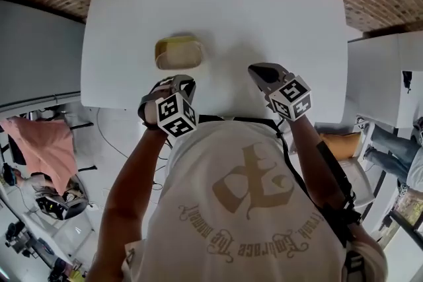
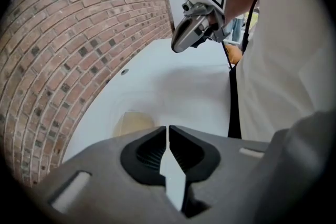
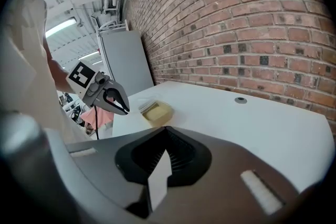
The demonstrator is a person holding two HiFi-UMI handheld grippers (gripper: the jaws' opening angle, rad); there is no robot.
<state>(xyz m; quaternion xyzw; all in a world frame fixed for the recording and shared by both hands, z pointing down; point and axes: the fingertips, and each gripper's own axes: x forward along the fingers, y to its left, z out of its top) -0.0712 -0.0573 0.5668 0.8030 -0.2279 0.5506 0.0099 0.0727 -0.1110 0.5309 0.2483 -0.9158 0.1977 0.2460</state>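
A shallow yellowish container [image 1: 178, 53] lies on the white desk [image 1: 264, 23], left of the middle and a little in from the near edge. Nothing touches it. The left gripper [image 1: 180, 81] hovers over the near edge just in front of it. Its jaws are closed to a thin slit with nothing between them. The right gripper [image 1: 263, 74] hangs further right, apart from the container, with its jaws together and also empty. So no grasp is made and the container is unmoved.

The head view alone shows both grippers and the container in 1 layout. The left gripper view half hides the container behind its own jaws. The right gripper view shows it whole, with the brick wall [image 3: 252, 18], a round cable hole [image 3: 240, 100] and a grey cabinet [image 3: 126, 60] beyond.
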